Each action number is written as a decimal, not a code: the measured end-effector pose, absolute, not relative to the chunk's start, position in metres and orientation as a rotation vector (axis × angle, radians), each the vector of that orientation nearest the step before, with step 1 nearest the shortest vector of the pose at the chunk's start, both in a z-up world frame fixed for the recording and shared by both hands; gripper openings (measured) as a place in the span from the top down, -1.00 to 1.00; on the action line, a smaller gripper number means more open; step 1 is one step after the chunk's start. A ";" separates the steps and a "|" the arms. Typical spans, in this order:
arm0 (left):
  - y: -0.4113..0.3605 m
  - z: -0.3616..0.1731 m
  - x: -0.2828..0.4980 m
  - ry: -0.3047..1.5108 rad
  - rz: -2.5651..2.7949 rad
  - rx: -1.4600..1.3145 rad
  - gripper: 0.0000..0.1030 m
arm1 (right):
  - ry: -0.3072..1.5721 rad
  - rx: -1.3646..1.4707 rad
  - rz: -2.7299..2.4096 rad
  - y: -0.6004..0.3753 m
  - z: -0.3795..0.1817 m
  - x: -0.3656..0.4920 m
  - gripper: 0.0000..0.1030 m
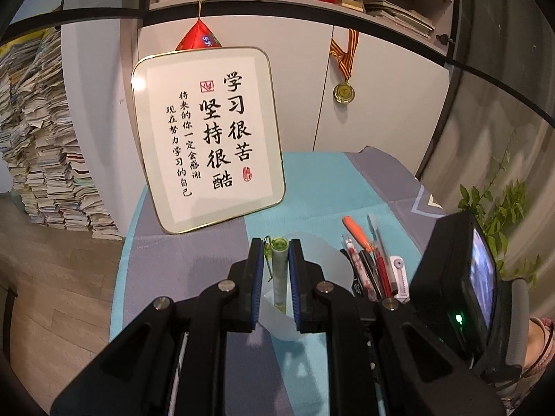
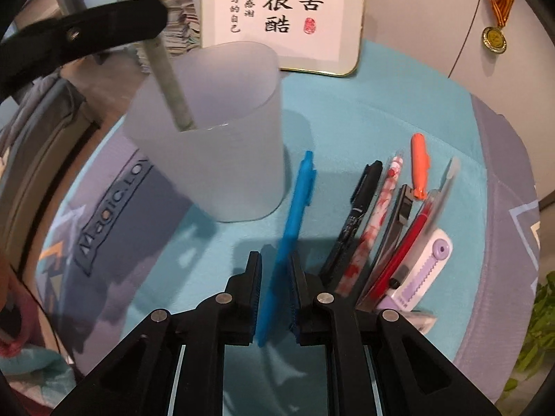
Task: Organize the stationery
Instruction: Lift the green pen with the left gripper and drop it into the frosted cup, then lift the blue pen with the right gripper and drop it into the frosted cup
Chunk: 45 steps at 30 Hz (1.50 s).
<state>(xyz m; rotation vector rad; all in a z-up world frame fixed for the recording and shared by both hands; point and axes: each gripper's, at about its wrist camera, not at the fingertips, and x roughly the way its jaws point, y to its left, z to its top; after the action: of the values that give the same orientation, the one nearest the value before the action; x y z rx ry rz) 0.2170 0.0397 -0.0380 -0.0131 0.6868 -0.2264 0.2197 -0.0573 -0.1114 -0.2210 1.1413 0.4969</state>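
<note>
The left hand-held gripper [image 1: 274,242] pinches a pale green pen [image 1: 279,274] between its blue pads, the pen's lower end already inside the frosted cup [image 2: 215,131] that stands on the teal cloth of the counter [image 2: 364,118]; to finish this step well, the pen's tip should sink near the cup's floor before the pads part, since the cup looks light and a sideways push on its rim could tip it; the gripper slants down over the cup from above and behind, and in the right wrist view its black finger sits at the cup's upper left with the pen running down into the cup; the right hand-held gripper [image 2: 275,260] points steeply down at the counter with a blue pen [image 2: 295,208] between its pads, seemingly nipped near its lower end, though whether the pen is clear of the cloth I cannot tell; just to its right lie the remaining pieces side by side: a black pen [image 2: 357,215], a red-patterned pen [image 2: 374,222], an orange marker [image 2: 419,170], a red pen [image 2: 406,242] and a purple correction tape [image 2: 423,267]; the blue pen should travel upright so it drops in beside the green one
</note>
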 end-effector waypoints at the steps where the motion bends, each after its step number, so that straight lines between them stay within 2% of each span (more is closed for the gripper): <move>1: 0.040 -0.039 0.217 0.690 -0.228 -0.015 0.75 | 1.148 -0.214 0.496 -0.058 -0.113 0.221 0.73; 9: 0.047 -0.037 0.213 0.685 -0.215 -0.039 0.71 | 1.138 -0.215 0.471 -0.060 -0.118 0.230 0.75; 12: 0.051 -0.035 0.208 0.672 -0.215 -0.050 0.56 | 1.145 -0.196 0.470 -0.062 -0.119 0.221 0.79; 14: 0.053 -0.033 0.203 0.660 -0.210 -0.051 0.37 | 1.151 -0.186 0.491 -0.066 -0.118 0.215 0.79; 16: 0.054 -0.032 0.200 0.650 -0.206 -0.049 0.31 | 1.157 -0.188 0.519 -0.074 -0.117 0.204 0.79; 26: 0.069 -0.032 0.178 0.641 -0.180 -0.087 0.29 | 1.208 -0.323 0.731 -0.085 -0.111 0.124 0.79; 29: 0.073 -0.034 0.173 0.644 -0.172 -0.097 0.28 | 1.190 -0.334 0.706 -0.078 -0.109 0.133 0.63; 31: 0.077 -0.036 0.172 0.649 -0.166 -0.100 0.28 | 1.165 -0.341 0.690 -0.069 -0.106 0.140 0.42; 36: 0.085 -0.039 0.168 0.658 -0.148 -0.114 0.28 | 1.126 -0.361 0.685 -0.043 -0.107 0.162 0.41; 39: 0.086 -0.041 0.166 0.662 -0.147 -0.113 0.28 | 1.170 -0.373 0.672 -0.027 -0.114 0.174 0.41; 41: 0.085 -0.043 0.164 0.665 -0.148 -0.108 0.28 | 1.174 -0.377 0.645 -0.025 -0.118 0.175 0.55; 42: 0.085 -0.044 0.164 0.667 -0.150 -0.105 0.28 | 1.173 -0.389 0.636 -0.025 -0.118 0.174 0.78; 45: 0.086 -0.047 0.163 0.673 -0.153 -0.105 0.28 | 1.149 -0.378 0.620 -0.028 -0.112 0.170 0.79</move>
<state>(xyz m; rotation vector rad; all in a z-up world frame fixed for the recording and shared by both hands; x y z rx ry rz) 0.1627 0.0859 -0.0468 -0.1048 0.6732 -0.1530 0.1697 -0.0279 -0.1120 -0.3779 1.1488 0.6201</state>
